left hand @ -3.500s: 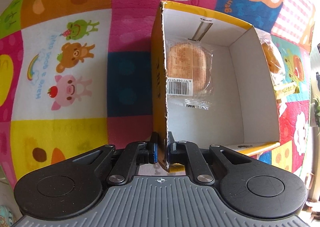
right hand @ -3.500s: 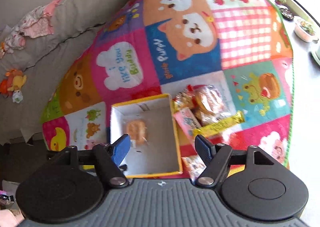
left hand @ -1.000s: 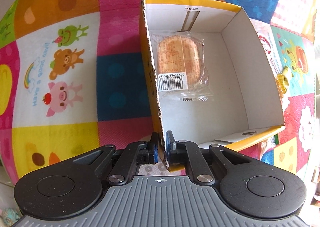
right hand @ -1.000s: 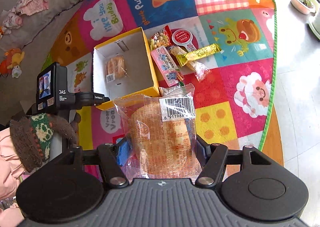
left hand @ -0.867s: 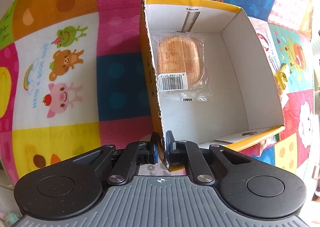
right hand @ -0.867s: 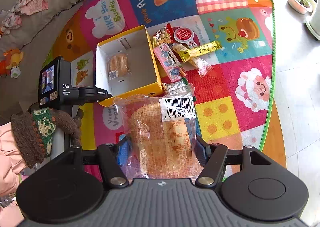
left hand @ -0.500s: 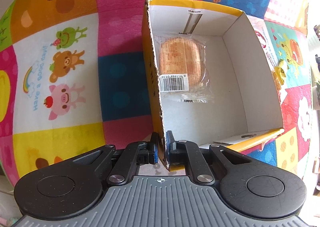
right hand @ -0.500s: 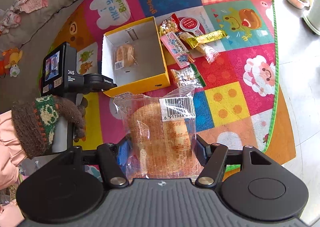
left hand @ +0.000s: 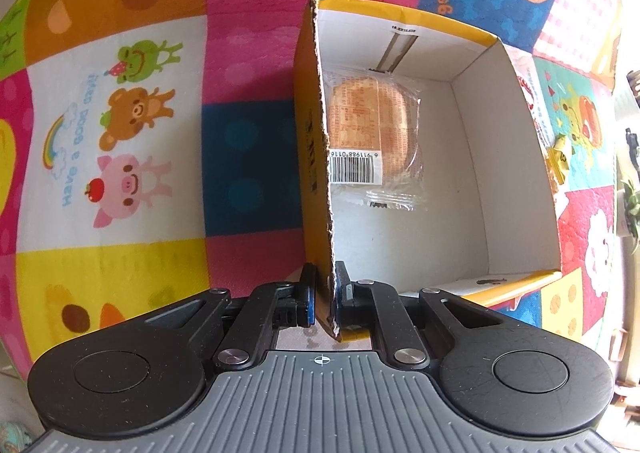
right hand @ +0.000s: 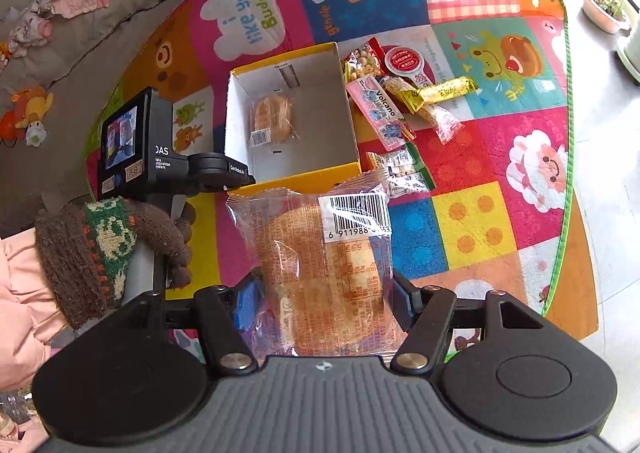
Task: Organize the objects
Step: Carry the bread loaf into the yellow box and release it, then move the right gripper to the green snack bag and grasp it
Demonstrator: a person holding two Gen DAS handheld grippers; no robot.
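A yellow cardboard box (left hand: 516,157) with a white inside stands open on the play mat; one wrapped bread bun (left hand: 372,125) lies on its floor. My left gripper (left hand: 325,293) is shut on the box's near left wall. In the right wrist view the same box (right hand: 348,109) sits ahead with the bun (right hand: 272,117) in it. My right gripper (right hand: 324,299) is shut on a second wrapped bread bun (right hand: 324,277), held above the mat just short of the box. The left gripper's body (right hand: 160,149) clamps the box's left corner there.
Several snack packets lie right of the box: a pink Volcano pack (right hand: 380,109), a yellow bar (right hand: 440,91), a red-topped cup (right hand: 404,59) and a small bag (right hand: 400,169). A gloved hand (right hand: 116,249) holds the left gripper. A grey sofa (right hand: 80,13) borders the mat; bare floor lies right.
The right gripper with its bun has drifted across the mat, so the box and snacks now sit farther right and lower in its view. The left gripper keeps its hold on the box wall.
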